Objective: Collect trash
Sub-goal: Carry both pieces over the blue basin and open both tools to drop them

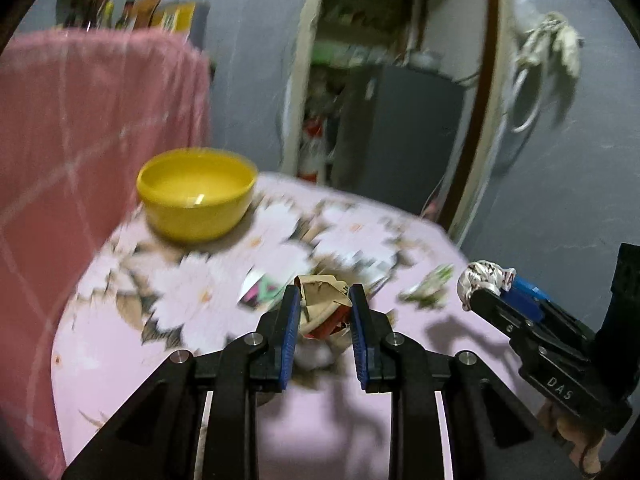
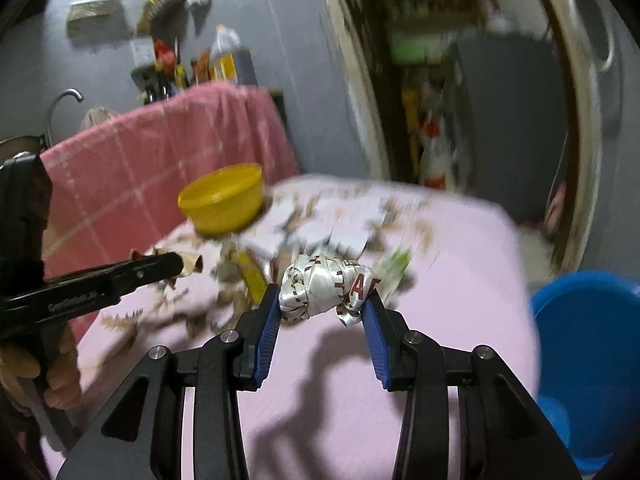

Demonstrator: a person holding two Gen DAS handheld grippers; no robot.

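Observation:
My left gripper [image 1: 325, 290] is shut on a crumpled brown paper wad [image 1: 320, 304] with a red patch, held just above the pink floral tablecloth [image 1: 168, 360]. My right gripper [image 2: 324, 293] is shut on a ball of white ribbon [image 2: 320, 282] with dark red lettering, also lifted off the cloth. In the left wrist view the right gripper [image 1: 494, 286] shows at the right with the ribbon ball [image 1: 480, 276] at its tips. The right wrist view has the left gripper [image 2: 178, 266] at the left, brown paper [image 2: 193, 264] sticking out of it.
A yellow bowl [image 1: 196, 192] stands at the table's far left, next to a pink checked cloth [image 1: 80, 120]. Loose wrappers lie mid-table: a green-white one [image 1: 428, 284], a pink-green one [image 1: 262, 290] and a yellow one [image 2: 252, 276]. A blue tub [image 2: 592, 352] sits off the table's right edge.

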